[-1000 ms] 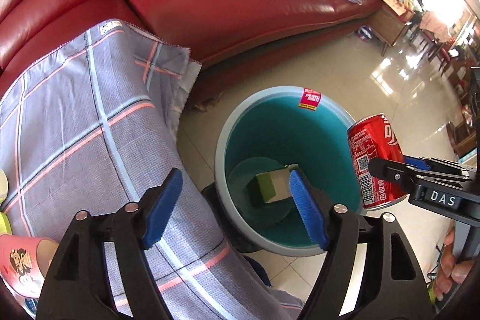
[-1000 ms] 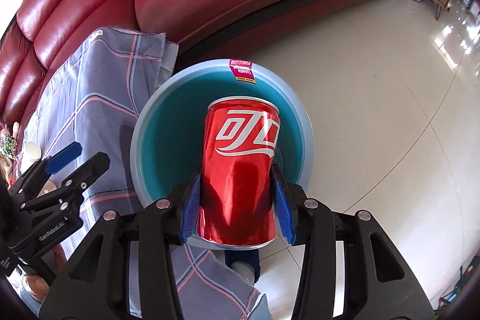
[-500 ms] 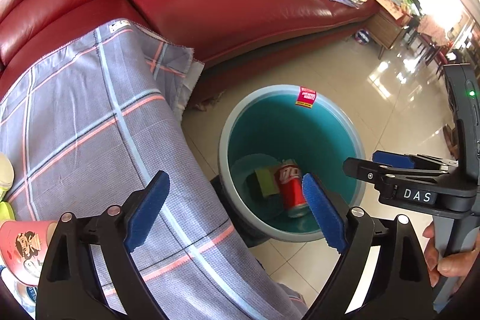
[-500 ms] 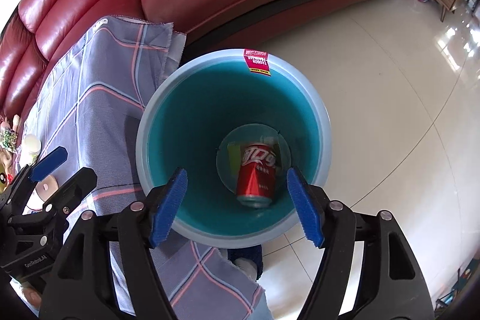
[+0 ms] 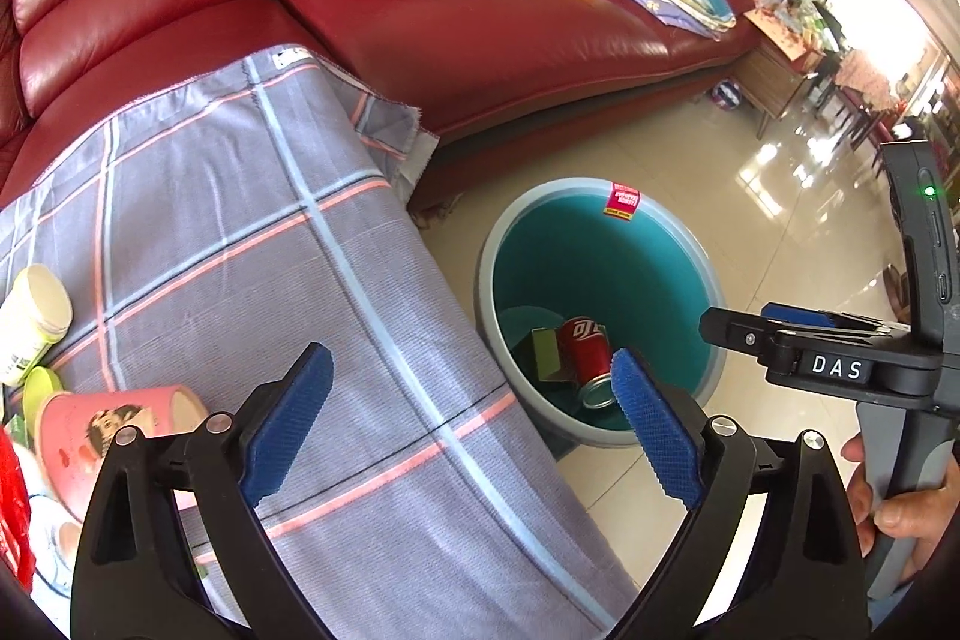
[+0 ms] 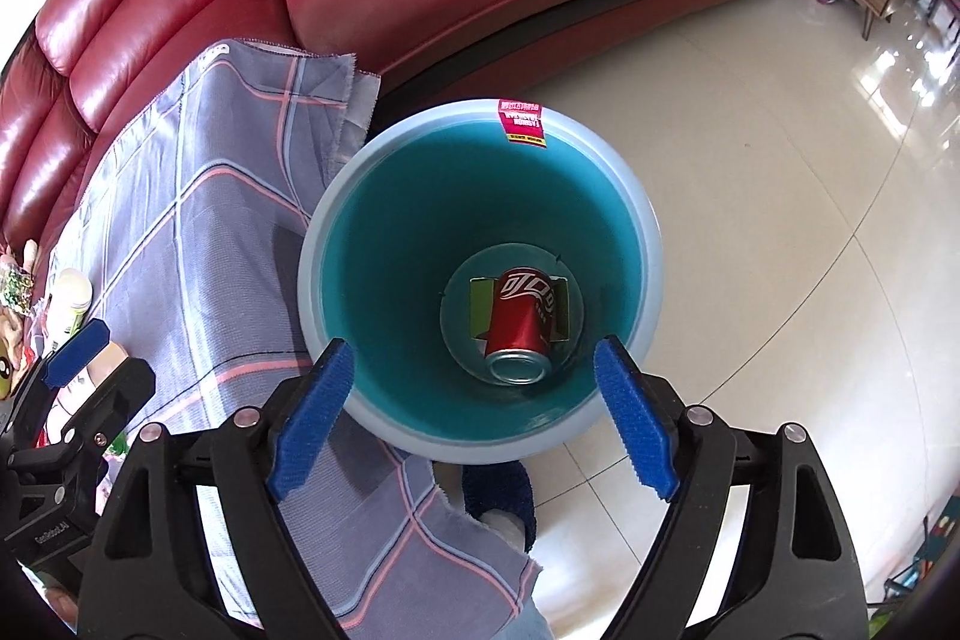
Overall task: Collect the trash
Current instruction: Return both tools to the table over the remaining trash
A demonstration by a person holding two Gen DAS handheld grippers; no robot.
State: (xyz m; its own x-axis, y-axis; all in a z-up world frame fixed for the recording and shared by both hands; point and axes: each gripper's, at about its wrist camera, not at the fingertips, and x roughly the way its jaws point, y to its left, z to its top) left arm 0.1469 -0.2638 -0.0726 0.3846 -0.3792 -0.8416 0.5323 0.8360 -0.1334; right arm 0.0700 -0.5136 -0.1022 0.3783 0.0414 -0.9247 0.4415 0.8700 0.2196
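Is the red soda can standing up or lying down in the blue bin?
Lying down. The red soda can rests on its side at the bottom of the blue plastic bin, its silver end facing the camera.

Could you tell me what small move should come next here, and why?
Probably swing the left claw, opening and empty, toward the pink cup lying on the cloth. The red can already lies in the bin, and the right claw is opening, empty.

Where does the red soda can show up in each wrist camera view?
Left wrist: red soda can lies in the teal bin, right of centre, behind the right fingertip.
Right wrist: can near centre, on the bin bottom.
Shared landmark: pink sticker on the bin's rim.
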